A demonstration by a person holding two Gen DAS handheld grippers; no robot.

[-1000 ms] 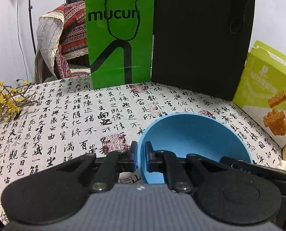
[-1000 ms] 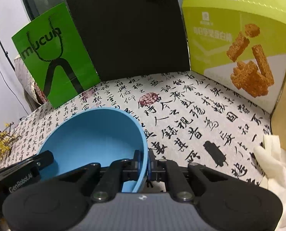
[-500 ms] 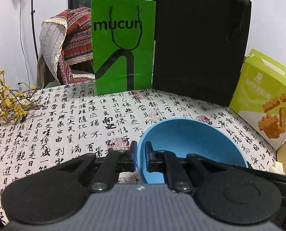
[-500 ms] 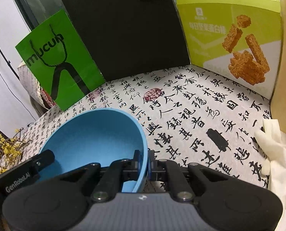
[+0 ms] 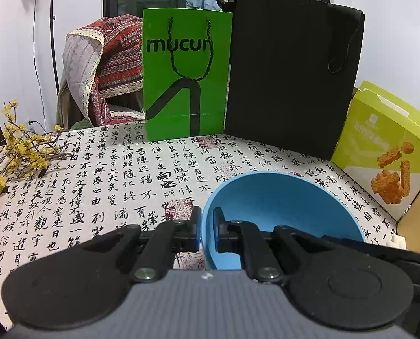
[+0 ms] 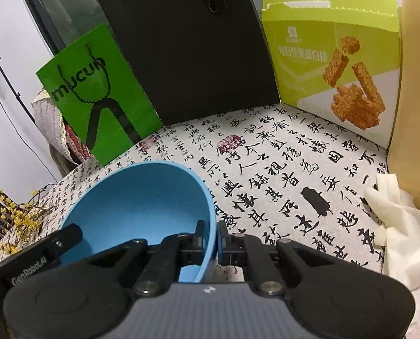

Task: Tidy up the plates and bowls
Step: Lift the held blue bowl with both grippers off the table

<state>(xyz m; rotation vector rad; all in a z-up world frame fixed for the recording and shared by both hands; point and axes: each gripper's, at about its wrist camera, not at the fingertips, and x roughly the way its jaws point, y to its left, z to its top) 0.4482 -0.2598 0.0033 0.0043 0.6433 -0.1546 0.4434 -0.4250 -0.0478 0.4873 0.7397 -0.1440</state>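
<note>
Right gripper [image 6: 210, 237] view only: white cloth [image 6: 402, 231].

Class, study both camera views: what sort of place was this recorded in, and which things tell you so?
Probably a room in a home: a table under a calligraphy-print tablecloth, a patterned red quilt draped over a chair, and a green paper shopping bag beside a lime-green snack box.
</note>
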